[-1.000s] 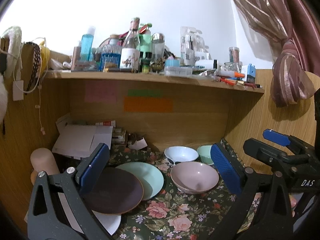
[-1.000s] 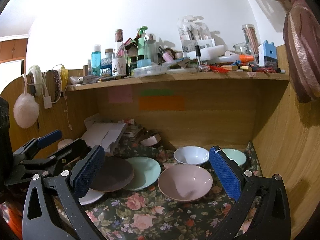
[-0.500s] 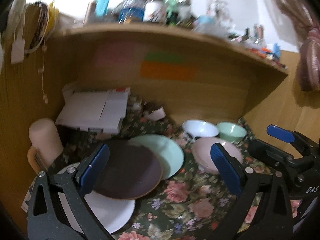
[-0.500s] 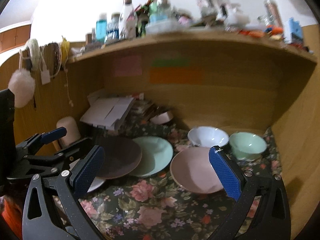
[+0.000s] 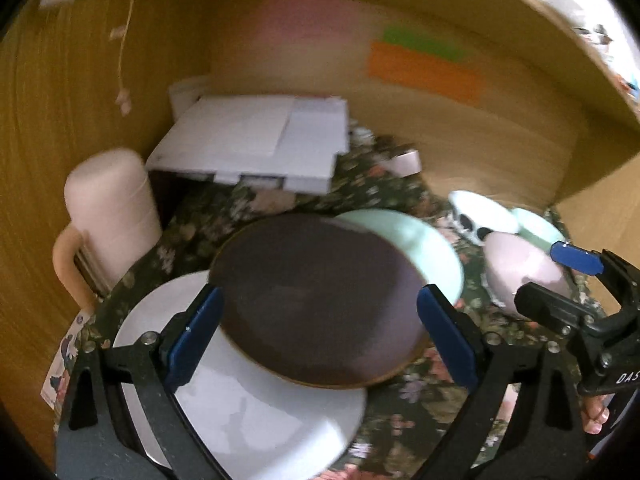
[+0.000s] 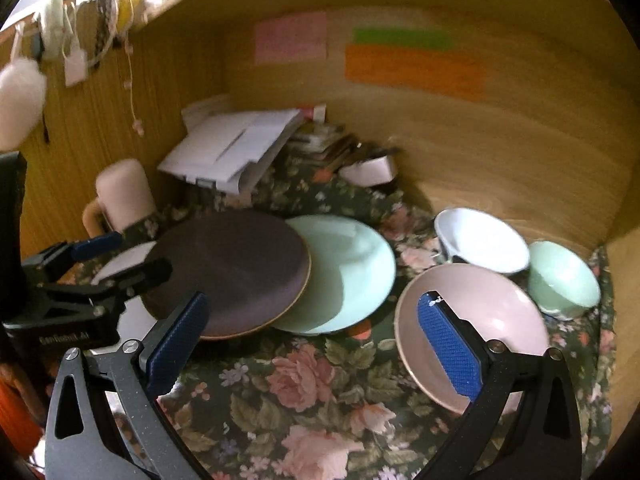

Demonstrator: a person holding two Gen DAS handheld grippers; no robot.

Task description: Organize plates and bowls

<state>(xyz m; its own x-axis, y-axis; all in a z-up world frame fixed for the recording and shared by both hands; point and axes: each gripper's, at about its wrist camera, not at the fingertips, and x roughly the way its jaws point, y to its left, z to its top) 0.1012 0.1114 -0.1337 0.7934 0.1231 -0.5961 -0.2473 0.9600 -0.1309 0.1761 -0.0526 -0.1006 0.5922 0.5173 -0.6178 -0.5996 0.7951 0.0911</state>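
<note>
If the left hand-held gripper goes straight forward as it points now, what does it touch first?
Most likely the dark brown plate, which lies between the open fingers of the left hand-held gripper, overlapping the white plate. The picture is blurred, so depth is uncertain.

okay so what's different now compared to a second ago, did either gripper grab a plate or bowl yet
Nothing grabbed yet. Both grippers have dropped and tilted toward the dishes: the left gripper now hangs open over the brown plate, the right gripper open beside the pink bowl. Plates and bowls lie as before.
</note>
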